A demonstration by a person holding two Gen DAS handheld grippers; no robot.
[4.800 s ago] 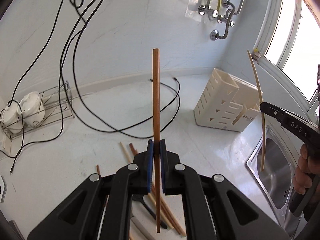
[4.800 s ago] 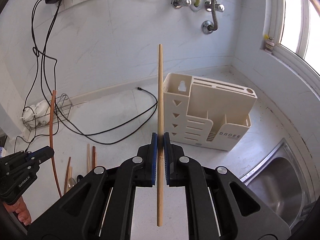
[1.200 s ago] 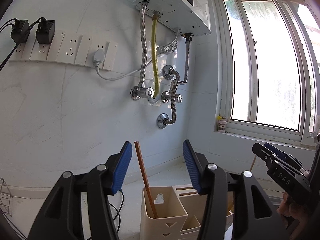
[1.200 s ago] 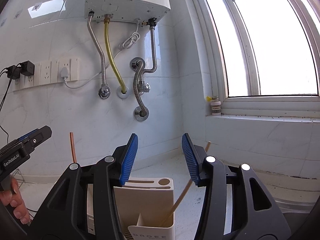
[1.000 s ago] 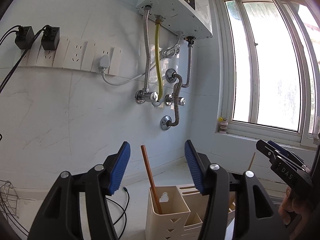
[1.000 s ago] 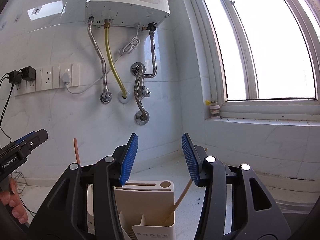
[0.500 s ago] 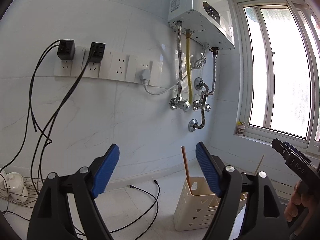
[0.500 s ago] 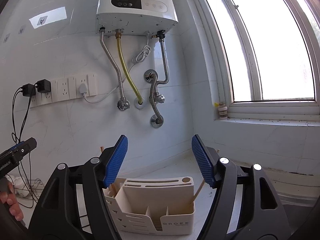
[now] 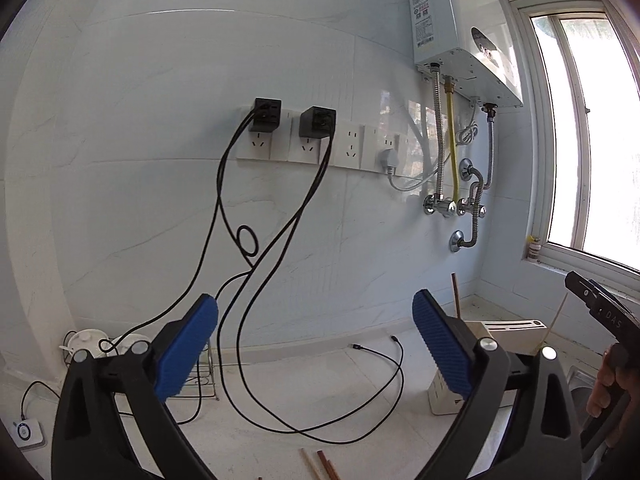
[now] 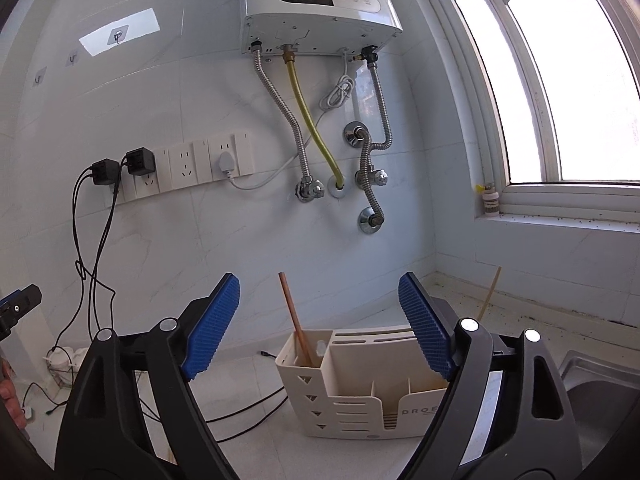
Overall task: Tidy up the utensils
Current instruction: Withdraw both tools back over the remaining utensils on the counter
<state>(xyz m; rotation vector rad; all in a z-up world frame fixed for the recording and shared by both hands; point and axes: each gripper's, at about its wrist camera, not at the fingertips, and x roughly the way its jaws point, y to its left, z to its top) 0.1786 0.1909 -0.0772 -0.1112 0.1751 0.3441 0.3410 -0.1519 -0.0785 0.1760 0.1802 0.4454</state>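
A cream utensil holder [image 10: 360,396] stands on the white counter by the sink; it also shows in the left wrist view [image 9: 516,326]. A brown chopstick [image 10: 294,316] leans in its left compartment and also shows in the left wrist view [image 9: 456,294]. A pale chopstick [image 10: 490,294] leans at its right end, also in the left wrist view [image 9: 554,326]. My left gripper [image 9: 316,344] is open and empty, up and to the left of the holder. My right gripper [image 10: 320,320] is open and empty, above and in front of the holder. Loose chopsticks [image 9: 320,466] lie on the counter below.
Black cables [image 9: 304,392] trail from wall sockets across the counter. A wire rack with white pots [image 9: 104,344] stands at the left. A steel sink [image 10: 596,392] lies to the right. A water heater [image 10: 316,0] with hoses hangs above the holder. A window [image 10: 568,80] is on the right.
Both grippers have drawn back from the holder and opened wider. The left view has swung left, so the holder sits at its right. Both chopsticks stay in the holder.
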